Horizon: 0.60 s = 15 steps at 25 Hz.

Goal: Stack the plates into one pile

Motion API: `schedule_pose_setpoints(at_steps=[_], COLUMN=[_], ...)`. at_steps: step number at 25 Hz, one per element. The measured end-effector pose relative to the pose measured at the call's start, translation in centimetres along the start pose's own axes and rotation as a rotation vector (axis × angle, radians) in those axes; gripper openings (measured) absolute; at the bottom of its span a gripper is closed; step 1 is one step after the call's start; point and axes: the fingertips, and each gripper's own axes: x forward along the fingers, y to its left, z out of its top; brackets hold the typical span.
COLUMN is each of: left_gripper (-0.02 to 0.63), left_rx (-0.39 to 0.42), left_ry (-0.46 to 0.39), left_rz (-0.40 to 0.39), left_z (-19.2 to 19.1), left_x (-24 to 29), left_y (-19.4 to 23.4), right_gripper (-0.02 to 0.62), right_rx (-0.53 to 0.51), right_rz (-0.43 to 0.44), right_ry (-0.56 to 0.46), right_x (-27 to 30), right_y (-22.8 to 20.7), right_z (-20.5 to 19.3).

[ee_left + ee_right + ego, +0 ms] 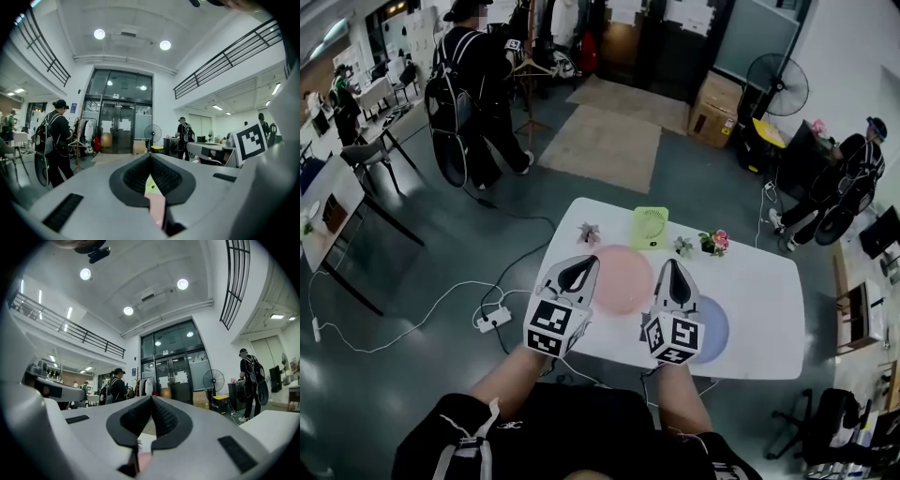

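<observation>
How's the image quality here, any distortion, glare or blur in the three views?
Head view: sharp, evenly lit, room lines bowing at the edges, soft glare on the floor. Left gripper view: heavy fisheye, black corners, ceiling lights blown out. Right gripper view: same fisheye, railing bent.

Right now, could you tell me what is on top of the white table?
A pink plate, a blue plate, a green fan and small potted flowers. The left gripper and right gripper cover parts of both plates and the table between.
</observation>
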Motion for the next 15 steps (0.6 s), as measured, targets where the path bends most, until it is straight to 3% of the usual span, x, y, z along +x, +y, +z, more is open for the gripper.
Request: schedule_pose_setpoints(at_steps=[4,6,7,15], left_gripper=[0.012,0.012,0.012,0.012], left_rx=[-0.018,-0.019,-0.019,-0.021], left_ry=[0.015,0.018,0.019,0.038], left_rz=[0.012,0.021,0.024,0.064], left_z=[-0.6,-0.7,-0.9,-2.0], left_x=[0.7,1.0,1.1,1.1], left_y=[-0.5,-0.8,-0.9,-0.5], right_gripper=[0.020,0.095,0.100,0.132], right_rx=[-0.002,0.019,0.024,0.024], right_rz=[0.048,0.075,0.079,0.028], right_ry=[0.020,0.040,0.053,0.182], right_x=[0.3,0.7,0.8,2.3], right_y=[-0.1,-0.3,-0.5,-2.1], right_z=[-1.0,-1.8,-2.3,-8.6])
